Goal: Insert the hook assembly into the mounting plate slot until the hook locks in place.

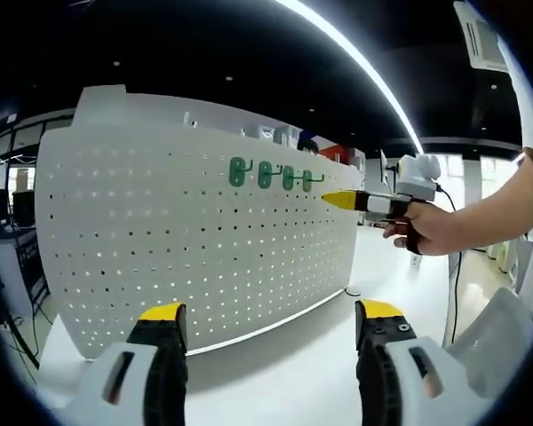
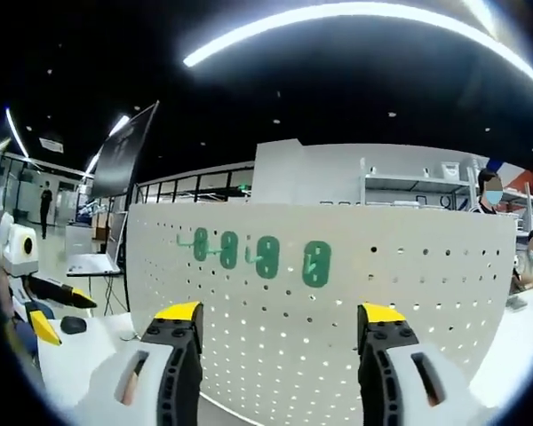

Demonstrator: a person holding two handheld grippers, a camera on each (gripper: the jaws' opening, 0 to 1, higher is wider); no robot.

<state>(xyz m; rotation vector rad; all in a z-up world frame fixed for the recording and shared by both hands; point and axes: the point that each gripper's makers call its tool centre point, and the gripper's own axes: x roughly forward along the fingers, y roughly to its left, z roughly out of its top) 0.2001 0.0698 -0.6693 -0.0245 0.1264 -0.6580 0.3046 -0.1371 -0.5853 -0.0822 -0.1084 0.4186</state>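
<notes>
Big white perforated mounting plate (image 1: 195,248), standing upright on the white surface, dotted all over with small slots. Four green hooks (image 1: 271,174) already hanging in a row near its upper part, close beside each other, flat oval backplates against the board, thin prongs poking outward. Same row up close in the right gripper view (image 2: 266,256), all sitting straight.

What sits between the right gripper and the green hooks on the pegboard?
Nothing visible. The right gripper faces the pegboard with open jaws, and the four green hooks hang in plain sight above them. No object crosses that gap.
</notes>
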